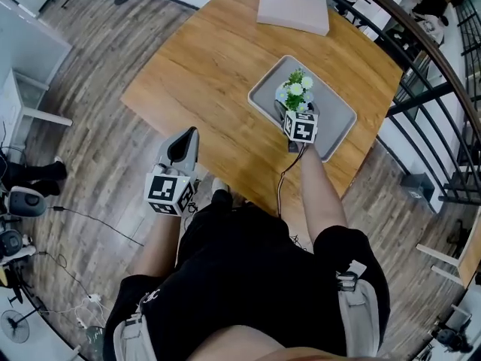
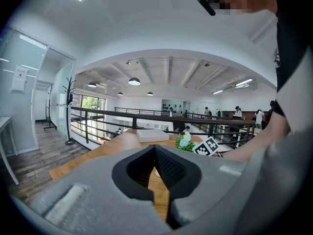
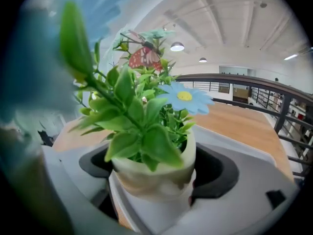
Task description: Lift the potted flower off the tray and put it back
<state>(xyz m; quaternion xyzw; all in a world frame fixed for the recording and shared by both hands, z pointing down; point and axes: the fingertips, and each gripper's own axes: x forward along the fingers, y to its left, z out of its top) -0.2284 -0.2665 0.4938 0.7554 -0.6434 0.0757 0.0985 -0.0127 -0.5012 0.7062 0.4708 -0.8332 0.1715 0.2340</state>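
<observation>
Left claw (image 1: 186,143) hangs off the near-left edge of the worktop (image 1: 203,66), pressed together with nothing in it. Moving right, the right claw (image 1: 295,113) is pinching the potted flower (image 1: 295,92) by its pale pot, right over the grey tray (image 1: 338,126). So the grab looks done to me, but I honestly can't tell if the pot is off the tray or sitting on it, so no idea how much of the lift-and-return is left. Head view gives the layout but hides the grip. Right gripper view shows the pads hugging both sides of the pot, plus a little butterfly pick (image 3: 145,55).
</observation>
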